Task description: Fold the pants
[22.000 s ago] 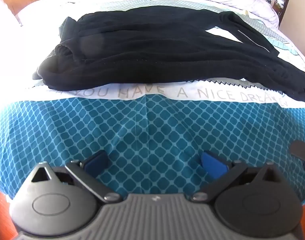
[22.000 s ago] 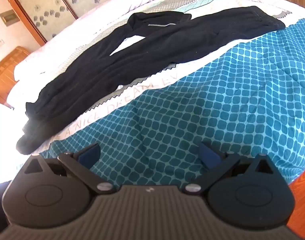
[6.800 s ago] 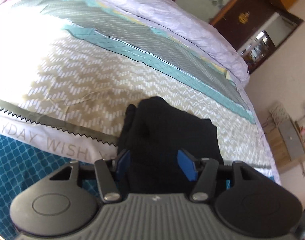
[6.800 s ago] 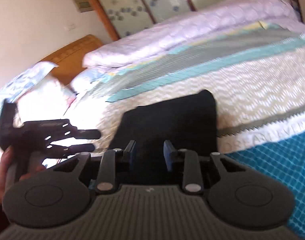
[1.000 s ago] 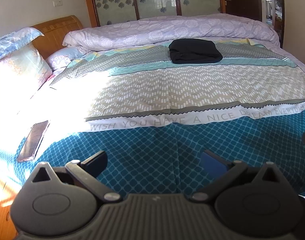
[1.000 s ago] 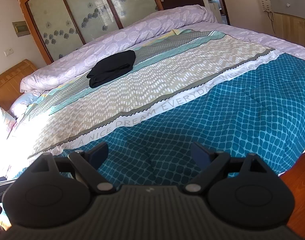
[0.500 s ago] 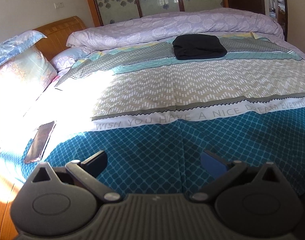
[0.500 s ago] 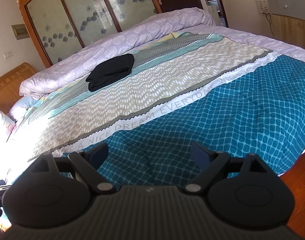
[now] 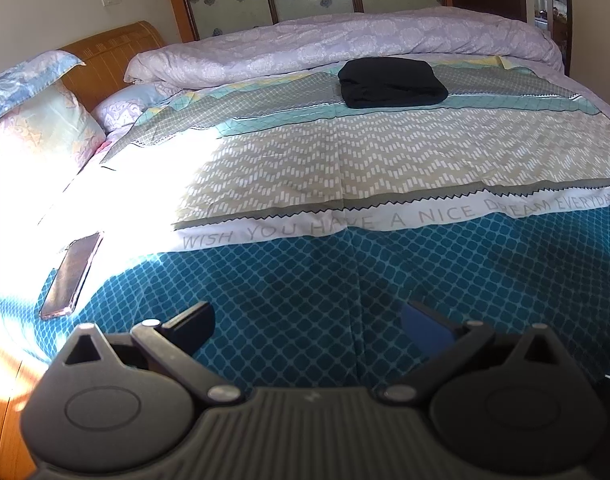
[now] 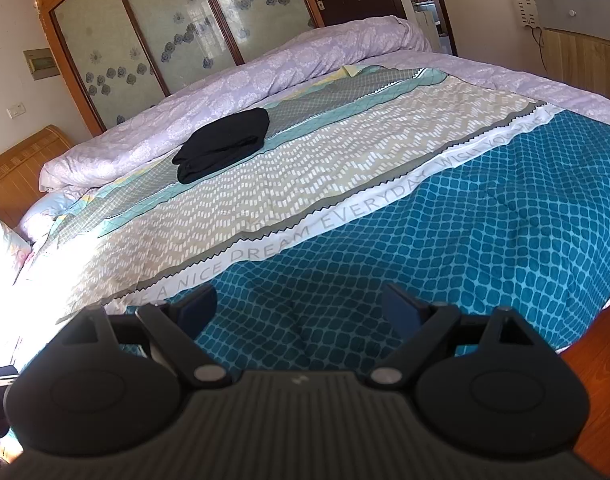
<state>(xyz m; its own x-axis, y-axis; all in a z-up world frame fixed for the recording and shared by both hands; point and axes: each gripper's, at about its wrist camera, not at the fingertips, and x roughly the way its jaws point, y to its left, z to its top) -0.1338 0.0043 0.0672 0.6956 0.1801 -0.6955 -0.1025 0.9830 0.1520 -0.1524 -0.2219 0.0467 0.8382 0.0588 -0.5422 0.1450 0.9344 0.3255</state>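
Evidently the folding is finished: the black pants [image 9: 393, 83] lie as a compact, squared bundle on the bed [image 9: 345, 168], well ahead of both tongs and just short of the rolled lilac duvet [image 9: 345, 40]. The left tongs [image 9: 309, 320] stand wide apart with nothing between them, low over the blue-patterned near part of the cover; the right tongs [image 10: 299, 308] likewise gape empty. A phone [image 9: 71, 276] rests off to the left tongs' left. Nothing appears left to do, bar perhaps withdrawing.

sunlit bed [image 9: 345, 152] under a patterned quilt, wooden headboard [image 9: 109, 56] (left), flowered glass wardrobe doors [image 10: 153, 36] behind.
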